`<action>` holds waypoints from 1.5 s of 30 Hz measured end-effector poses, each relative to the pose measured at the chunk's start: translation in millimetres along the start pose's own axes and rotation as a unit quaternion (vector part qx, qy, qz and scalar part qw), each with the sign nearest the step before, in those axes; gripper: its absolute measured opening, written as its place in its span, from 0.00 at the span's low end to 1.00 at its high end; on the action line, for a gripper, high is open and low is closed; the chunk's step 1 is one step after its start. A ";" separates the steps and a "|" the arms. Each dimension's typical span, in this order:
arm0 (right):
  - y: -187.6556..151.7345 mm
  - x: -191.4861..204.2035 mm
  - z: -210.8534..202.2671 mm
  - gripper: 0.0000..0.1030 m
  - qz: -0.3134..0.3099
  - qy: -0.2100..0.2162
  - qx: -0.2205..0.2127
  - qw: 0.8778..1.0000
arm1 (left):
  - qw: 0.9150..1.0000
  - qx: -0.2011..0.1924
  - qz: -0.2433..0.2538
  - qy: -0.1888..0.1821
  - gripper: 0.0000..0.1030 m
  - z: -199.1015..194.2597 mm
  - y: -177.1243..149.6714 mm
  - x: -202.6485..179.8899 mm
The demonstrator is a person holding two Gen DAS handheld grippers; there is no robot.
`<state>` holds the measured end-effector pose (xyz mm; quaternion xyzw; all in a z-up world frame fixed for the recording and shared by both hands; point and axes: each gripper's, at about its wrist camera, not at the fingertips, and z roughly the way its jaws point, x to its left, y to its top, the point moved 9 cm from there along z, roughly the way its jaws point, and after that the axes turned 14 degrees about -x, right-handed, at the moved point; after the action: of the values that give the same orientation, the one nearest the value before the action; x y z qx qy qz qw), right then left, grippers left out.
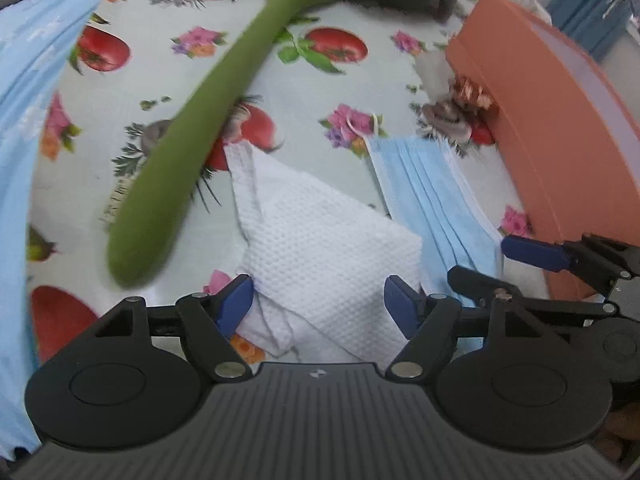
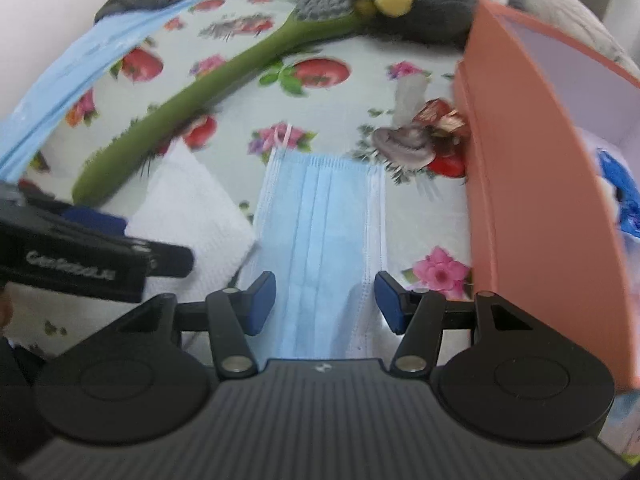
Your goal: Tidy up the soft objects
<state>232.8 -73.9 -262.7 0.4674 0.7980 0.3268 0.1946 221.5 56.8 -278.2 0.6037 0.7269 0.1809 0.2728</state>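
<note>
One green long-handled brush (image 1: pixel 188 136), one white waffle-textured cloth (image 1: pixel 320 248), one pleated blue face mask (image 2: pixel 320 216), and one orange box (image 2: pixel 532 200). One grey plush toy (image 2: pixel 432 8) with a yellow pompom, though the heap behind it is too blurred to count. One light blue sheet (image 1: pixel 20 120) at the left edge. Two grippers: left gripper (image 1: pixel 319 304), right gripper (image 2: pixel 325 300).

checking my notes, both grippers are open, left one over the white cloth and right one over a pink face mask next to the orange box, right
Not quite: the face mask is light blue, not pink, as the right wrist view shows. The rest holds: left gripper open over the white cloth, right gripper open, orange box beside it.
</note>
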 end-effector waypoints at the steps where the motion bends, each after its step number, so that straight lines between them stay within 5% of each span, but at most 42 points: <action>1: -4.0 1.9 3.6 0.54 -0.011 0.001 0.010 1.000 | 1.000 -0.006 0.014 0.004 0.75 2.1 0.2 -2.5; 4: -7.2 4.2 5.7 0.38 0.005 0.017 0.011 1.000 | 0.999 -0.009 0.037 0.008 0.73 5.6 1.0 -8.2; 6: -5.8 7.6 5.6 0.19 0.003 0.024 0.009 1.000 | 0.999 -0.012 0.041 0.008 0.66 6.1 1.8 -9.9; 9: -4.3 11.9 6.0 0.12 0.002 0.025 0.009 1.000 | 0.998 -0.015 0.055 0.014 0.46 5.2 3.2 -13.8; 11: -2.9 13.1 5.3 0.10 0.003 0.022 0.007 1.000 | 0.999 -0.011 0.045 0.009 0.23 3.7 3.3 -16.6; 14: -1.7 11.7 1.5 0.09 0.002 0.014 0.004 1.000 | 0.999 -0.008 0.037 0.006 0.10 1.3 1.7 -21.5; 28: 27.6 7.3 -83.3 0.08 0.021 -0.018 -0.074 0.997 | 0.994 -0.105 -0.024 -0.007 0.09 -98.4 28.9 -22.9; 45: 62.1 0.9 -203.5 0.08 0.078 -0.038 -0.176 0.981 | 0.977 -0.202 -0.051 -0.055 0.09 -225.0 42.9 -43.9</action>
<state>145.4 -120.5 -74.4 0.4983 0.6812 0.4586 0.2779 121.9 37.7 -68.2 0.5071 0.6894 0.2760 0.4376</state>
